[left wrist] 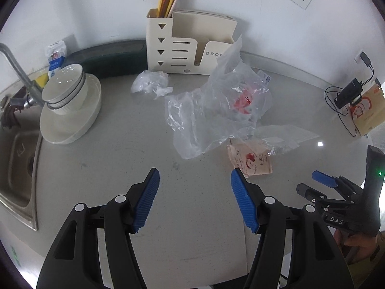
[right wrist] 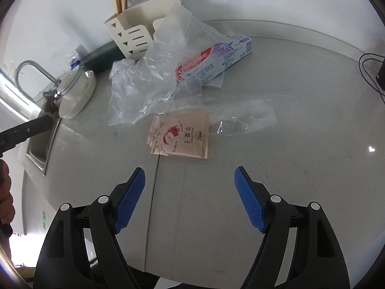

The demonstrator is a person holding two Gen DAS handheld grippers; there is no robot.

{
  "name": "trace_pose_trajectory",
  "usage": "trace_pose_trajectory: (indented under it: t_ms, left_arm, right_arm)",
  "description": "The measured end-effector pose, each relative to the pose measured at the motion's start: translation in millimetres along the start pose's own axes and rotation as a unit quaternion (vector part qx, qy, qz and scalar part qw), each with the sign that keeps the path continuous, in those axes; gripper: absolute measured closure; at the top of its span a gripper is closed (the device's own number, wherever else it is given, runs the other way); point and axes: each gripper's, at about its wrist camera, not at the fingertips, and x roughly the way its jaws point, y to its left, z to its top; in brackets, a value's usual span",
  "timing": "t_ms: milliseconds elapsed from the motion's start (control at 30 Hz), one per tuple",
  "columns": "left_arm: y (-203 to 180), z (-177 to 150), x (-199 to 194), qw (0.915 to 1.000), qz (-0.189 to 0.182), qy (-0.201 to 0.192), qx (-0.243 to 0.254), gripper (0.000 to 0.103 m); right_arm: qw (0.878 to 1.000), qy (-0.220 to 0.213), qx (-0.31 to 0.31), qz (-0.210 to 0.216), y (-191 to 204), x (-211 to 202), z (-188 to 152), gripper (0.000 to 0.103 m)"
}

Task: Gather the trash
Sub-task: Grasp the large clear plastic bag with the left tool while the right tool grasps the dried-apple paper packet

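Observation:
A crumpled clear plastic bag [left wrist: 211,106] lies on the grey counter [left wrist: 134,149], partly over a toothpaste box [right wrist: 216,57]. A pink snack packet [left wrist: 251,161] lies flat just in front of it; it also shows in the right wrist view [right wrist: 180,137]. A flat clear wrapper [right wrist: 240,118] lies to its right. A small crumpled plastic wad [left wrist: 150,83] sits near the back. My left gripper [left wrist: 195,175] is open and empty above the counter, short of the bag. My right gripper [right wrist: 190,173] is open and empty, just short of the packet; it also shows in the left wrist view [left wrist: 323,179].
A sink [left wrist: 16,163] with a tap [left wrist: 16,69] is at the left, stacked white dishes [left wrist: 69,106] beside it. A cream organiser [left wrist: 190,45] stands against the wall. A black device with cables [left wrist: 349,94] and a box [left wrist: 368,110] sit at the right.

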Motion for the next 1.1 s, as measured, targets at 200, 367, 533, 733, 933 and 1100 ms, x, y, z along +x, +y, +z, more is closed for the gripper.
trace_pose_trajectory:
  t_ms: [200, 367, 533, 733, 933, 1100]
  left_arm:
    - [15.1, 33.5, 39.7, 0.9995, -0.008, 0.025, 0.015, 0.041]
    - [27.9, 53.0, 68.2, 0.9989, -0.017, 0.043, 0.007, 0.041]
    - [31.9, 66.2, 90.5, 0.9985, -0.017, 0.053, 0.001, 0.041]
    - [21.3, 72.6, 109.1, 0.9967, -0.019, 0.079, 0.008, 0.041]
    - [18.8, 75.5, 131.2, 0.9954, -0.024, 0.093, 0.001, 0.042]
    - [16.9, 79.2, 145.7, 0.9950, -0.028, 0.096, 0.003, 0.049]
  right_arm:
    - [0.999, 0.023, 0.034, -0.004, -5.1, 39.3, 10.4, 0.026]
    - [0.998, 0.029, 0.063, -0.002, -15.2, 60.2, 11.3, 0.026]
    - [0.997, 0.030, 0.071, 0.007, -20.1, 71.3, 12.2, 0.026]
    - [0.997, 0.041, 0.071, 0.016, -20.2, 81.4, 14.5, 0.036]
    - [0.996, 0.052, 0.067, 0.029, -19.4, 88.9, 16.1, 0.043]
    - [0.995, 0.063, 0.065, 0.042, -19.0, 94.9, 15.9, 0.058]
